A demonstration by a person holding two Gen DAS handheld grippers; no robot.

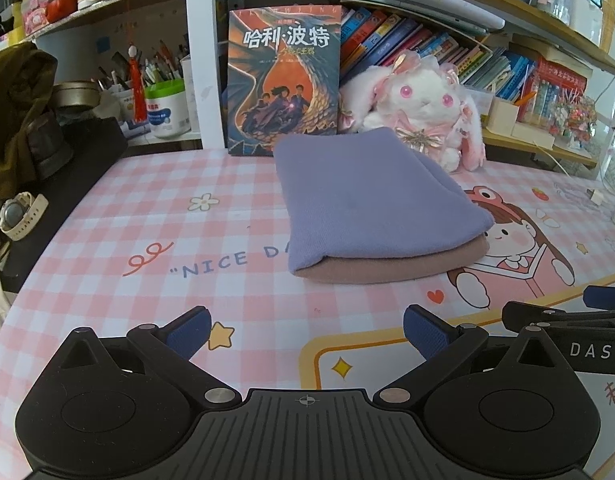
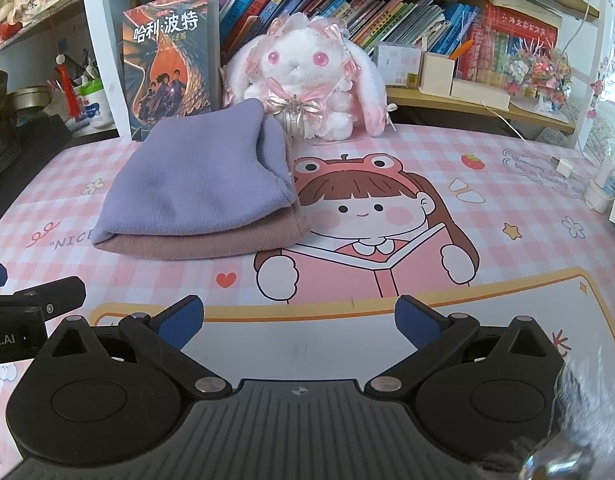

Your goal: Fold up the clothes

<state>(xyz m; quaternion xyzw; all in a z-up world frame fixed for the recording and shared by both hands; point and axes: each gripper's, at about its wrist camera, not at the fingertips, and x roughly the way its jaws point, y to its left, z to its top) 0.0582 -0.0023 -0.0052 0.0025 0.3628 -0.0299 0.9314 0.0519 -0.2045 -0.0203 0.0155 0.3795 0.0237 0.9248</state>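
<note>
Left wrist view: soft lilac fleece garment (image 1: pixel 359 196) folded flat atop dusty-pink cloth (image 1: pixel 391 266), resting on glossy checked desk mat (image 1: pixel 147 216), ahead of left gripper (image 1: pixel 307 332), spread wide, empty; right gripper (image 2: pixel 299 322) likewise released

**Folded stack ahead, my right gripper empty**

My right gripper (image 2: pixel 299 320) hangs over the pink checked mat (image 2: pixel 507 240), blue pads (image 2: pixel 179 322) spread wide with nothing between them. Ahead and to the left I see the folded purple cloth (image 2: pixel 195 184) lying on a folded mauve cloth (image 2: pixel 203 242). Behind them a plush rabbit (image 2: pixel 307 80) sits beside an upright book (image 2: pixel 167 64). The left gripper (image 2: pixel 31 300) shows at the left edge.
</note>
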